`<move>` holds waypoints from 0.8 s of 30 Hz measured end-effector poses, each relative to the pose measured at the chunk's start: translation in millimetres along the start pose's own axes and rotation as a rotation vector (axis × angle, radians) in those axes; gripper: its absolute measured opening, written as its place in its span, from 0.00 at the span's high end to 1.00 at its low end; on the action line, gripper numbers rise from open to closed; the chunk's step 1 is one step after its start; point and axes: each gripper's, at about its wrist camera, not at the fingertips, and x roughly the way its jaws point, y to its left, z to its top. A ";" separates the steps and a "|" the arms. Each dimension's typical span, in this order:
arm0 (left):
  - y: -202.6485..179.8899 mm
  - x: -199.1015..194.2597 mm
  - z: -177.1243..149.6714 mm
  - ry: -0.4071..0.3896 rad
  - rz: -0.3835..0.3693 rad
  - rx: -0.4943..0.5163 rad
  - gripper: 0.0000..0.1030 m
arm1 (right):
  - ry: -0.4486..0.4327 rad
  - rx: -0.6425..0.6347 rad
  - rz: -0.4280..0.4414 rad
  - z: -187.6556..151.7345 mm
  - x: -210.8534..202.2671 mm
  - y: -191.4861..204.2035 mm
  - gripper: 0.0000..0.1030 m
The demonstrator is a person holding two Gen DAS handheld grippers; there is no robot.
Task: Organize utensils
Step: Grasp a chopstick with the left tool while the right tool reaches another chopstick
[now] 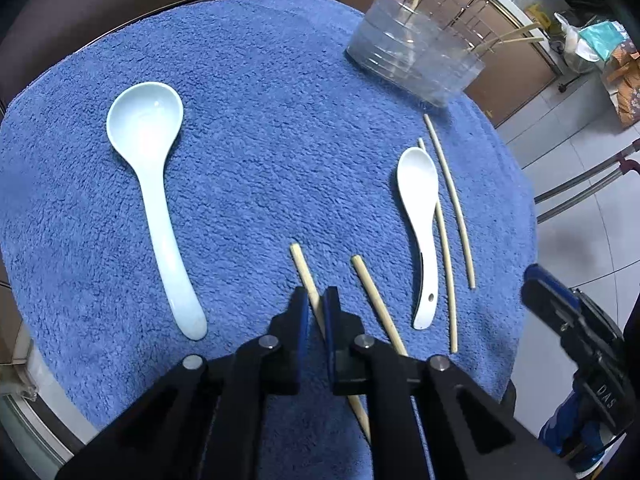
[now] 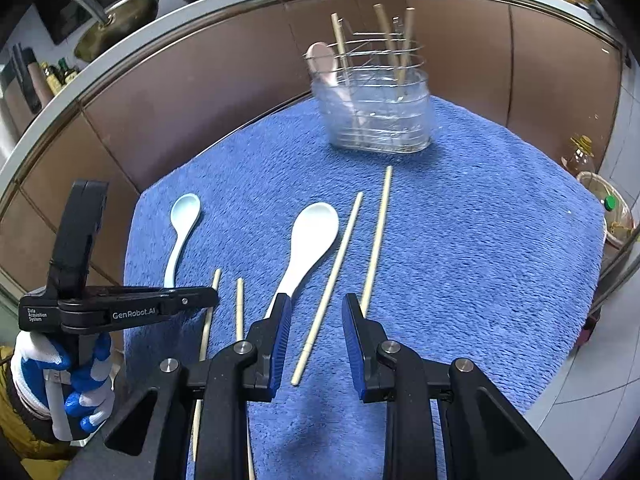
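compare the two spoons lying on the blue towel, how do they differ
The pale blue spoon is larger, with a rounder bowl; the white spoon is smaller and narrower. The blue one lies alone; the white one lies against a chopstick. Both lie bowl-up, bowls toward the holder.

Four loose chopsticks [image 2: 375,240] lie on the towel [image 2: 480,240], with two spoons [image 2: 308,240]. At 12 o'clock, the holder [image 2: 376,116] contains three chopsticks [image 2: 404,44] and one spoon [image 2: 326,66].

Fuzzy blue towel [image 1: 248,128]; glossy ceramic spoons [image 1: 148,184]; matt wood chopsticks [image 2: 332,284].
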 end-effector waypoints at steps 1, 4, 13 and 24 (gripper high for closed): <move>0.0 -0.4 -0.8 -0.006 -0.003 0.001 0.94 | 0.009 -0.012 0.002 0.0 2.2 3.3 0.76; 2.8 -2.7 -4.6 -0.022 -0.029 -0.004 0.94 | 0.038 -0.050 0.005 0.5 10.0 14.3 0.76; 16.2 -14.1 -14.6 -0.055 -0.128 -0.033 0.95 | 0.112 -0.122 0.012 -7.3 36.3 44.1 0.76; 38.5 -52.7 -23.9 -0.168 -0.194 -0.036 0.96 | 0.240 -0.219 0.022 3.1 87.1 73.4 0.76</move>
